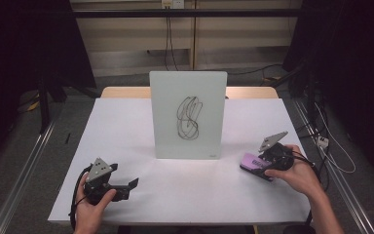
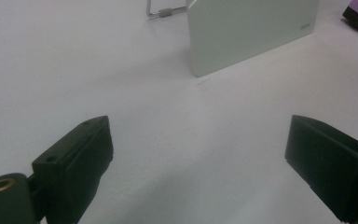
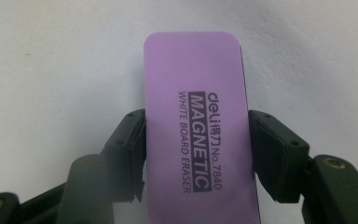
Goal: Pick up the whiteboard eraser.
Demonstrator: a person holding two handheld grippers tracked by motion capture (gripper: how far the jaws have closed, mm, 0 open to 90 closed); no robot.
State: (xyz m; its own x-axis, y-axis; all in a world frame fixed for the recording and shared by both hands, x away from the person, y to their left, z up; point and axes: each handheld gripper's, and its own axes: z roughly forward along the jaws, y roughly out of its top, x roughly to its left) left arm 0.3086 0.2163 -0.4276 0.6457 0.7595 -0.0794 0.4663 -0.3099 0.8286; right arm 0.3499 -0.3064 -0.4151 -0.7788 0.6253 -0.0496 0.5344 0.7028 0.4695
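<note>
A small whiteboard [image 1: 188,115] stands upright at the middle of the table, with a black scribble [image 1: 189,117] on its face. Its lower corner [image 2: 251,35] shows in the left gripper view. A purple whiteboard eraser [image 3: 198,126] lies at the table's right side [image 1: 252,162], and my right gripper [image 1: 265,163] is shut on its two long sides. My left gripper [image 1: 129,187] rests near the front left of the table, open, with nothing between its jaws [image 2: 198,158].
The white table [image 1: 126,126] has bare surface around the board. A wire stand [image 2: 161,11] props the board from behind. Cables [image 1: 331,151] trail off the table's right edge, and metal rails run along both sides of the floor.
</note>
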